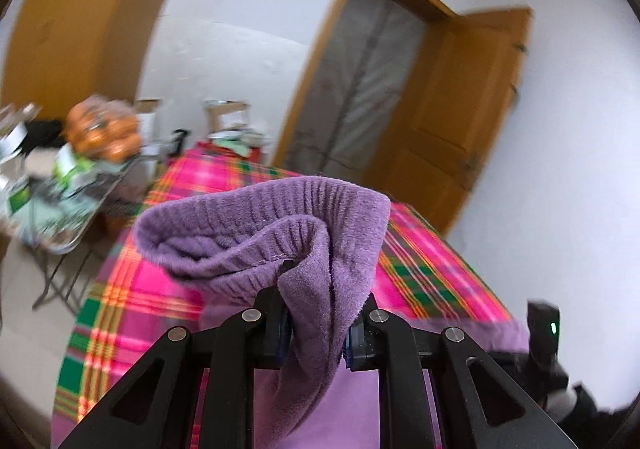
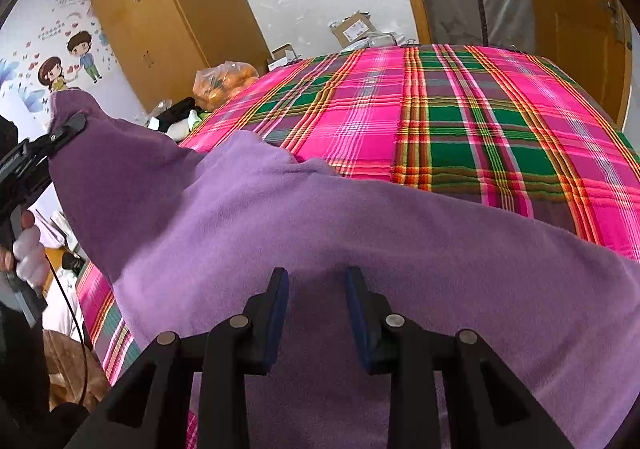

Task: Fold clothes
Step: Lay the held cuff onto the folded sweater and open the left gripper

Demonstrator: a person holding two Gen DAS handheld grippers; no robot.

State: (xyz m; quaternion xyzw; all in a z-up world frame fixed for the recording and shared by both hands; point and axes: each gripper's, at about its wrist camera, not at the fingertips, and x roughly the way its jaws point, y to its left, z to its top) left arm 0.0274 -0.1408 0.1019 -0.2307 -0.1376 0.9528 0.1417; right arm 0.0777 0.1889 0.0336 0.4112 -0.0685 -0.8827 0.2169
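— What is seen beyond the jaws?
— A pink and green plaid bedcover (image 2: pixel 460 117) is spread ahead, with an open wooden door (image 1: pixel 452 109) behind it.
— And left of the jaws?
— A bag of oranges (image 2: pixel 224 85), a wooden wardrobe (image 2: pixel 160 21) and cartoon wall stickers (image 2: pixel 68 61) are shown.

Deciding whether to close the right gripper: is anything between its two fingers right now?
In the right wrist view, the right gripper stands open with nothing pinched; only the purple garment lies beneath the gap.

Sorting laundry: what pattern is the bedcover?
Pink, green and orange plaid bedcover, clearest in the right wrist view.
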